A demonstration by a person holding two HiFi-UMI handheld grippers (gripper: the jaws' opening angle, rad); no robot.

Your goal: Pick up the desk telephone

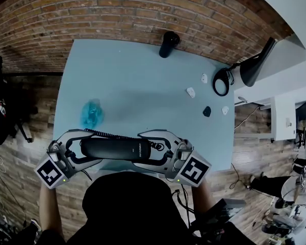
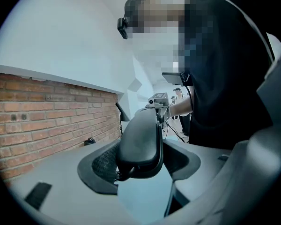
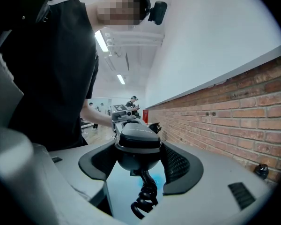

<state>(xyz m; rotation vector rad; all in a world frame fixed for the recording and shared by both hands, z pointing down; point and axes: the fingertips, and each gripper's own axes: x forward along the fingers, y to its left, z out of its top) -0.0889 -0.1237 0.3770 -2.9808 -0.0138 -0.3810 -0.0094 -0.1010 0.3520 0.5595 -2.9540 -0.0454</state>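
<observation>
Left gripper (image 1: 85, 148) pinches one end of the telephone handset (image 1: 115, 148), right gripper (image 1: 152, 150) the other. Coiled cord (image 3: 144, 198) hangs beneath the right fingers (image 3: 180, 165).

Grips one handset (image 1: 115, 148) from both ends. Clamps left gripper (image 1: 84, 150) on its left end, pads pressed on both sides. Clamps right gripper (image 1: 158, 150) on the opposite end likewise. Points both inward, facing each other, near level, close before the torso. Extends forearms (image 1: 48, 208) forward at either side.
</observation>
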